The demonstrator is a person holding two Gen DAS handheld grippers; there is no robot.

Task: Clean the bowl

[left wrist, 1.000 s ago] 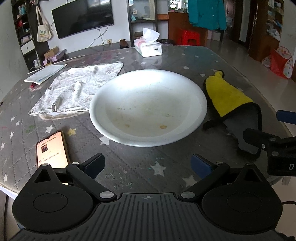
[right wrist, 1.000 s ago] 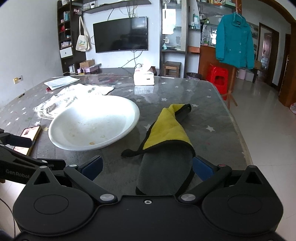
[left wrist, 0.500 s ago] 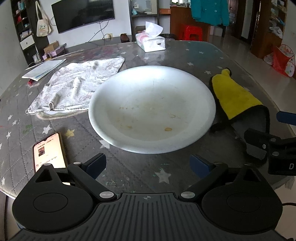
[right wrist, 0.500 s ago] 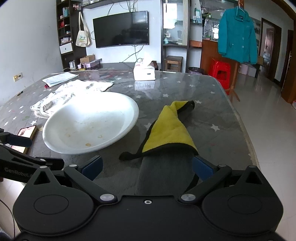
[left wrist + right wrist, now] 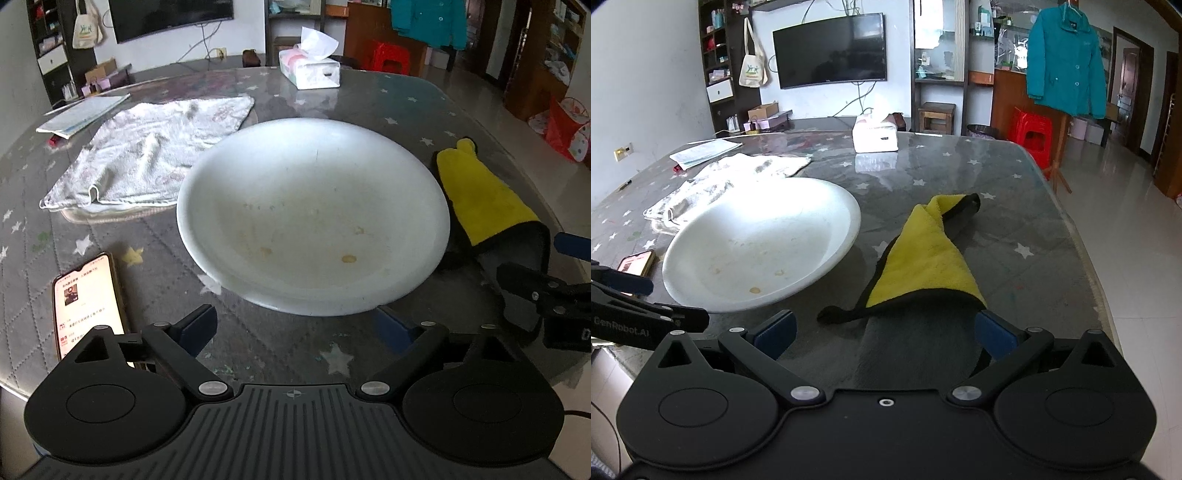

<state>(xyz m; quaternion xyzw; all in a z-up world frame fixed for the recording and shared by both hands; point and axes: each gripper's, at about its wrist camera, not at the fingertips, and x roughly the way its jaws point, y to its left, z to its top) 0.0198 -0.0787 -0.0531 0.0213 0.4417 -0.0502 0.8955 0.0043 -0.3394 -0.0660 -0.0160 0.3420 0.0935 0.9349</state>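
A wide white bowl (image 5: 314, 214) with small yellowish stains sits on the dark star-patterned table; it also shows in the right wrist view (image 5: 761, 243). A yellow and grey cloth (image 5: 923, 266) lies to its right, also seen in the left wrist view (image 5: 484, 206). My left gripper (image 5: 295, 325) is open and empty, just short of the bowl's near rim. My right gripper (image 5: 882, 332) is open, with the cloth's grey near end lying between its fingers on the table.
A lit phone (image 5: 88, 302) lies at the table's near left edge. A white towel (image 5: 155, 147) is spread behind the bowl on the left. A tissue box (image 5: 310, 70) stands at the far side. Papers (image 5: 81, 114) lie at the far left.
Both grippers have moved forward. The bowl is closer to the left gripper and the cloth's grey end now lies between the right gripper's fingers.
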